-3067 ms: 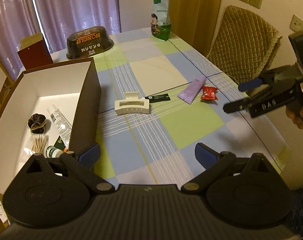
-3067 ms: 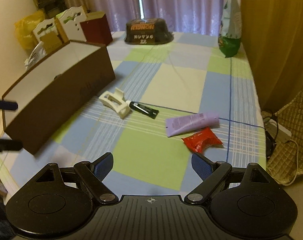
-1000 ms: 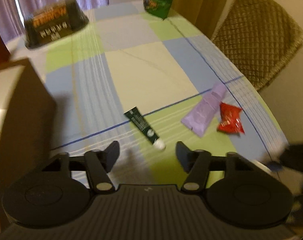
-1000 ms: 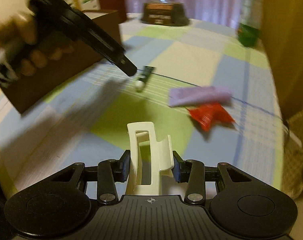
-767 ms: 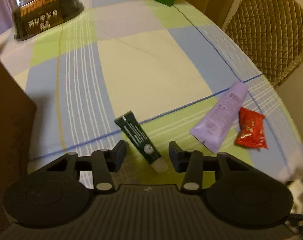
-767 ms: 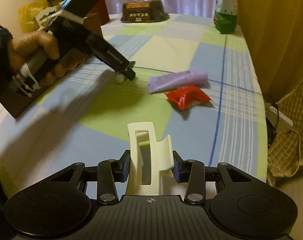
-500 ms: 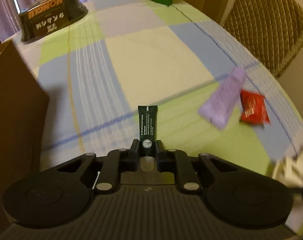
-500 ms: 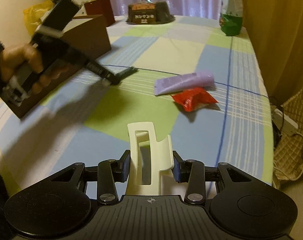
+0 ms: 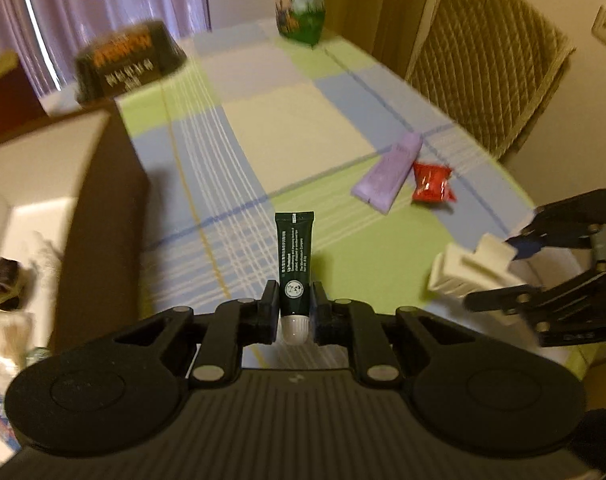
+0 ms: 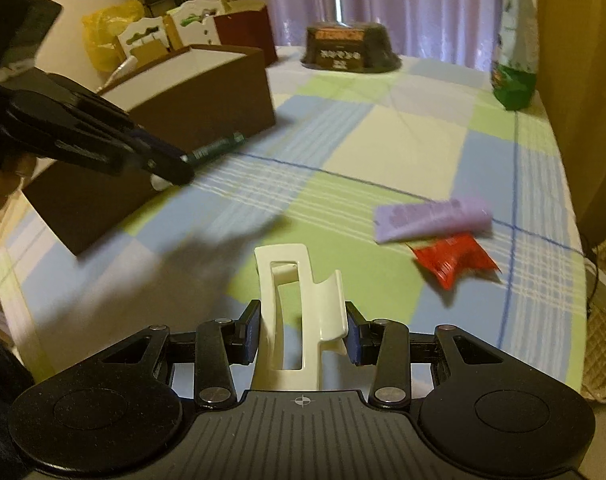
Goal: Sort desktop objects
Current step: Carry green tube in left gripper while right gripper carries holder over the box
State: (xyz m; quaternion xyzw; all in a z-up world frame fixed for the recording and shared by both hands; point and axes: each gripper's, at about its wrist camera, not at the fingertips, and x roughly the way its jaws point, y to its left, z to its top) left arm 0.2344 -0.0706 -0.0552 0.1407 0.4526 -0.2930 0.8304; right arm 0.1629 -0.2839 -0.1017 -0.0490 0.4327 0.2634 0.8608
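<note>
My left gripper is shut on a small dark green tube, white cap toward me, held above the checked tablecloth. From the right wrist view the same left gripper carries the green tube beside the brown box. My right gripper is shut on a cream hair claw clip; that clip also shows at the right of the left wrist view. A purple tube and a red packet lie on the cloth.
The brown box with white inside holds small items at the left. A dark noodle bowl and a green snack bag stand at the far end. A quilted chair is beyond the right table edge.
My left gripper closed on the green tube, lifted it off the cloth and swung left toward the box. My right gripper keeps its hold on the hair clip.
</note>
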